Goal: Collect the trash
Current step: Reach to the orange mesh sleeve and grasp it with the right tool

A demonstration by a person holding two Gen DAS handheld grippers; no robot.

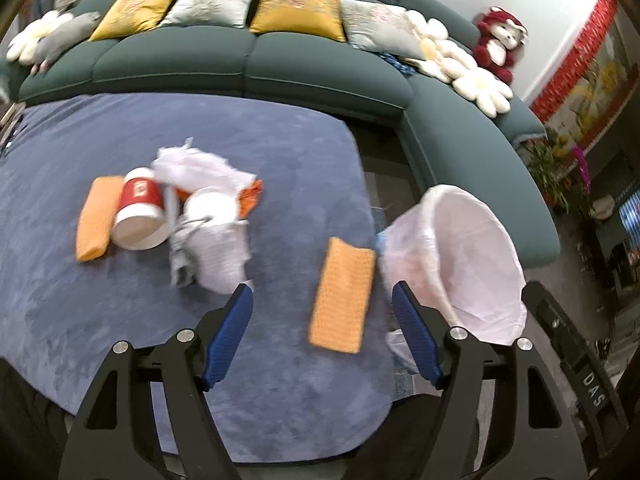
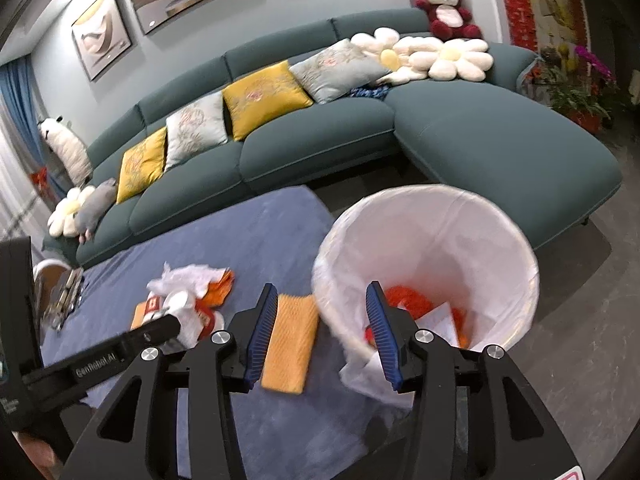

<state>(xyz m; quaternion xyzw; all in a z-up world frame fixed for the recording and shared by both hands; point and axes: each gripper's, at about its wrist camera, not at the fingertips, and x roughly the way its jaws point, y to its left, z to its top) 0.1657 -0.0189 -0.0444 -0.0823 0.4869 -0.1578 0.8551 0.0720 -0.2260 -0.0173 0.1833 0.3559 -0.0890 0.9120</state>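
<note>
The left gripper [image 1: 322, 300] hovers over the near part of a blue-covered table [image 1: 120, 320], jaws spread wide with nothing between them; bare cloth lies under it. An orange cloth [image 1: 342, 296] lies just ahead of it, close to the table's right edge. The right gripper [image 2: 322, 306] sits over that right edge, jaws apart and empty; its left finger [image 2: 262, 328] is above the table by the same cloth, its right finger [image 2: 384, 340] above the bin's mouth.

The bin [image 2: 496, 248], lined with a white bag, stands on the floor just off the table's right edge; inside lie orange scraps [image 2: 408, 300] and a white paper [image 2: 440, 320].

Toward the table's middle is the remaining trash pile: a red cup [image 1: 138, 214] on its side, a white cup [image 1: 210, 208], crumpled white tissue [image 1: 196, 168], an orange wrapper [image 1: 250, 198] and a second orange cloth [image 1: 96, 222], all touching or overlapping. The far and left parts of the table are open.

Beyond the far edge, across a strip of floor, a green sofa [image 2: 500, 148] carries cushions [image 2: 264, 96] and a red plush [image 2: 442, 6].
</note>
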